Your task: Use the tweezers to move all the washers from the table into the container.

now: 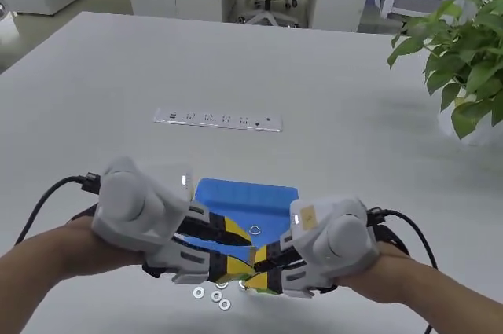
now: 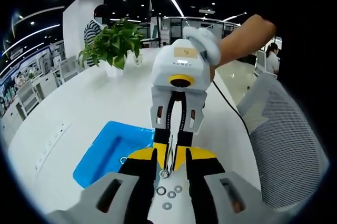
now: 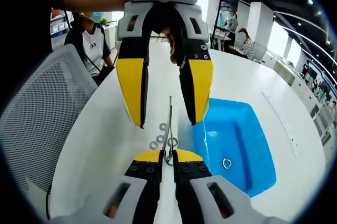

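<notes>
My right gripper (image 3: 167, 156) is shut on thin metal tweezers (image 3: 169, 124) that point straight ahead. Facing it, my left gripper (image 3: 167, 123) stands open, its yellow fingers on either side of the tweezers' far end. In the left gripper view the tweezers (image 2: 168, 155) reach in between my left gripper's (image 2: 169, 167) jaws. Several loose washers (image 3: 159, 138) lie on the white table under the tweezers and show again as washers (image 1: 216, 296) in the head view. Beside them sits the blue container (image 3: 237, 129) with one washer (image 3: 227, 163) in it. I cannot tell whether the tweezers pinch a washer.
A white power strip (image 1: 218, 119) lies beyond the container (image 1: 244, 196). A potted plant (image 1: 464, 51) stands at the table's far right. Office chairs stand behind the table, and a mesh chair back (image 2: 295, 145) is close by. People stand in the background.
</notes>
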`<state>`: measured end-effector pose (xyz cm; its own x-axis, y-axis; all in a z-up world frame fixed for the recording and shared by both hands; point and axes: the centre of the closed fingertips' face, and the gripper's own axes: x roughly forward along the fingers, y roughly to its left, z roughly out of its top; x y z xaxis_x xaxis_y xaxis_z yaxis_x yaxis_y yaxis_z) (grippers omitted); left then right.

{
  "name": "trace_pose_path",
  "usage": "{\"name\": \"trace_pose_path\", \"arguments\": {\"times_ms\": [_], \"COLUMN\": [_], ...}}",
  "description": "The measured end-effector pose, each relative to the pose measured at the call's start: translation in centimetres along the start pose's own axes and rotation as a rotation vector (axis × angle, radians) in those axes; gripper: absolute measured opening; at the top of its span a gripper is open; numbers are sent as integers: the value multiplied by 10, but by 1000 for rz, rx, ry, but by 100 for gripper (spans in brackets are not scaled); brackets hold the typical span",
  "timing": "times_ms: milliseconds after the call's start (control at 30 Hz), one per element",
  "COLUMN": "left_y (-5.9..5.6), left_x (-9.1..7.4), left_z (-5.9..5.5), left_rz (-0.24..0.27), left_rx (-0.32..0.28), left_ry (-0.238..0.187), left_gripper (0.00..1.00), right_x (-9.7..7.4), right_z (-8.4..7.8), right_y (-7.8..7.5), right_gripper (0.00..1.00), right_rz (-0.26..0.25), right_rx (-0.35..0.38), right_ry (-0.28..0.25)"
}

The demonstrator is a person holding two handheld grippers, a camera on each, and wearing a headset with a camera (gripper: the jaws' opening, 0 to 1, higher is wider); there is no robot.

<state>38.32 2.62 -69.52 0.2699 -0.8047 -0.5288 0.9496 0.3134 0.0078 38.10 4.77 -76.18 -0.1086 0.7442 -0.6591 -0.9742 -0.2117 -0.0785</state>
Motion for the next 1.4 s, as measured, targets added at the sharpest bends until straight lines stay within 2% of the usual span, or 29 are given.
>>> {"name": "trace_pose_path", "arguments": {"times_ms": [267, 533, 800, 1133, 1400], "left_y": [0, -3, 1, 1, 2], "left_x": [-9, -14, -24, -32, -33], "left_z": [-6, -7, -11, -13, -13], "left_rz": [28, 47, 87, 113, 125], "left_rx": [-56, -103, -161, -188, -209], "left_ry": [-25, -49, -71, -82, -87], "left_gripper": [41, 57, 73, 81, 89], "right_x": [-10, -21, -33, -41, -49], "right_z": [8, 16, 27, 33, 33], "right_y": [3, 2, -3, -12, -26], "right_gripper": [9, 9, 9, 9, 9], "right_rz": [-3, -14, -24, -34, -58], "right_rx": [-13, -27, -38, -32, -34], "right_ry": [-5, -12, -23, -38, -40]}}
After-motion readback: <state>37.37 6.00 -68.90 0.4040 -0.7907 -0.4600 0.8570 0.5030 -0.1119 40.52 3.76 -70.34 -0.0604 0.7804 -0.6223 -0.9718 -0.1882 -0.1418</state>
